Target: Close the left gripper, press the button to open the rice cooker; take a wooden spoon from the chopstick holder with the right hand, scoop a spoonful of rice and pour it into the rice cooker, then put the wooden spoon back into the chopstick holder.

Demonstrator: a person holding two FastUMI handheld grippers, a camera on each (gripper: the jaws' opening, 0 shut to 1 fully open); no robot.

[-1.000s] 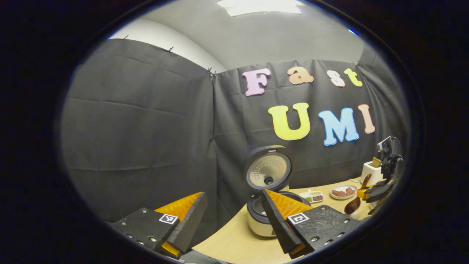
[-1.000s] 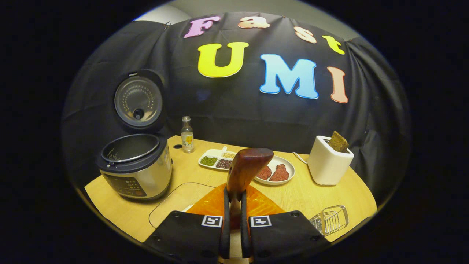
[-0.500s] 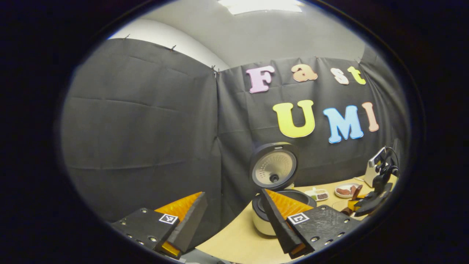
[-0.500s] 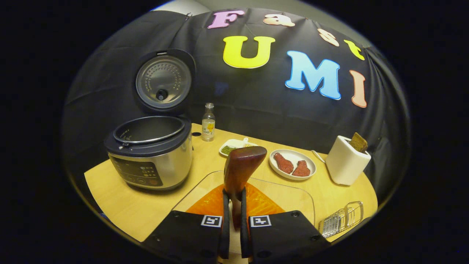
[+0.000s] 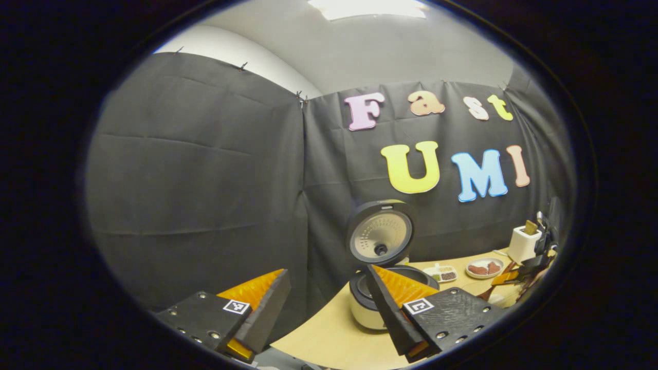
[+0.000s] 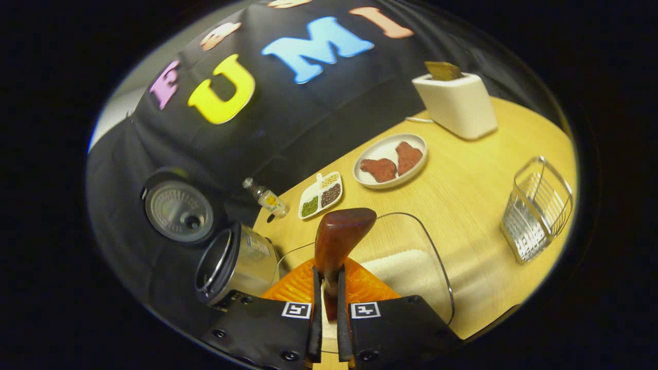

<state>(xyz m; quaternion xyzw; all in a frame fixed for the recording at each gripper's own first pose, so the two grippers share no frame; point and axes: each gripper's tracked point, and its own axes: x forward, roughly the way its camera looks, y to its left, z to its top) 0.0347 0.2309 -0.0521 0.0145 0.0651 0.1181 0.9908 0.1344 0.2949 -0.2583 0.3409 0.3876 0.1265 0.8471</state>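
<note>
Wrinkled black cloth walls (image 5: 205, 169) enclose a pale wooden table (image 6: 478, 205); a bright ceiling light panel (image 5: 367, 7) glows overhead.

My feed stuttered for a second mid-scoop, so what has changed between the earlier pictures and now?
The right tongs have rolled and dipped, carrying the wooden spoon down over the clear tray of white rice; in the right gripper view the table now looks tilted. Unchanged: both fingers still clamp the spoon, the left tongs stay open and idle, and the rice cooker lid is still up.
</note>
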